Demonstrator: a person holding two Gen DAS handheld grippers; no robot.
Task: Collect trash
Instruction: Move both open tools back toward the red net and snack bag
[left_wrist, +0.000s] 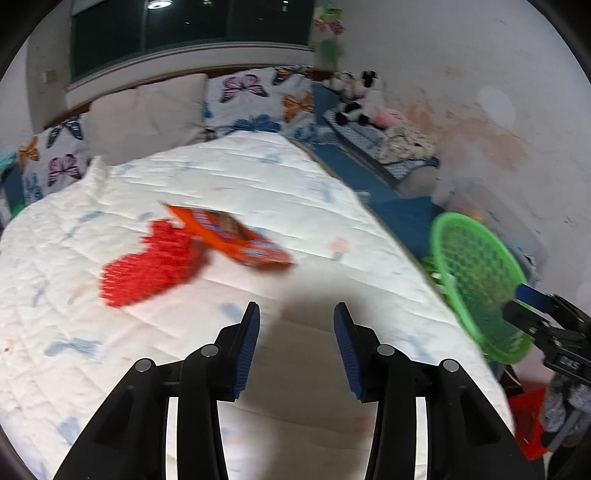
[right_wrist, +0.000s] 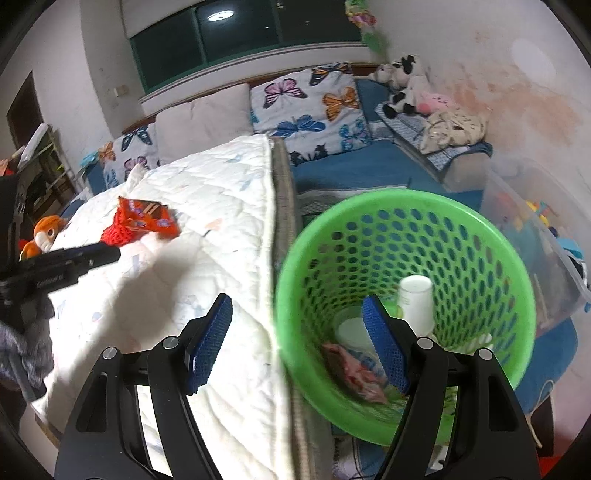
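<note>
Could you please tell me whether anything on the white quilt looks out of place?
Yes: an orange snack wrapper lies on the quilt, overlapping a red mesh piece, while other trash already sits in the green basket.

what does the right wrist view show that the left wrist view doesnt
Only the right wrist view looks into the green basket, showing a white cup and a pink wrapper, plus an orange plush toy. Only the left wrist view shows the basket's outside, held at its rim by the right gripper. Both show the orange snack packet on the red mesh on the white quilt.
</note>
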